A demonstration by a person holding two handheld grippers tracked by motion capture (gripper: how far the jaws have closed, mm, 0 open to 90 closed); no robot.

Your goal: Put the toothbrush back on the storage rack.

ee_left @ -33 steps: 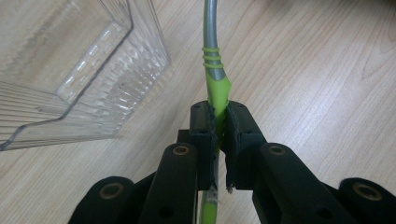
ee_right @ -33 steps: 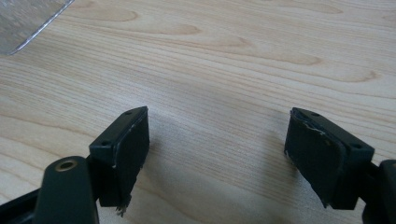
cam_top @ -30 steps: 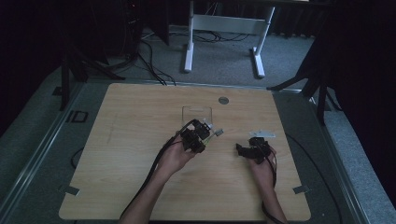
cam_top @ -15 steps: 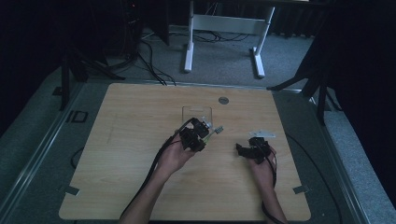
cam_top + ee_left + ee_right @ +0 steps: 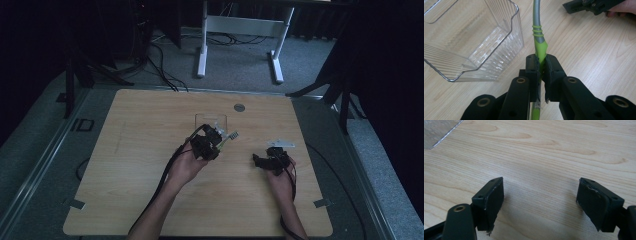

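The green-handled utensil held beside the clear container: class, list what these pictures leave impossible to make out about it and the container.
- Green-handled utensil, left gripper view: its working end is cut off by the top edge; the lower handle is hidden behind the left gripper.
- Same utensil, high view: too small and dim to identify.
- Clear container, left gripper view: its far side is cut off by the top and left edges.

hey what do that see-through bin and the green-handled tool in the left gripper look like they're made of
The bin looks like clear hard plastic: see-through, glossy, with moulded ribs. The tool, clamped in the left gripper, seems to have a matte green rubbery grip, ringed near its end, and a smooth grey shaft, metal or plastic; I can't tell which.
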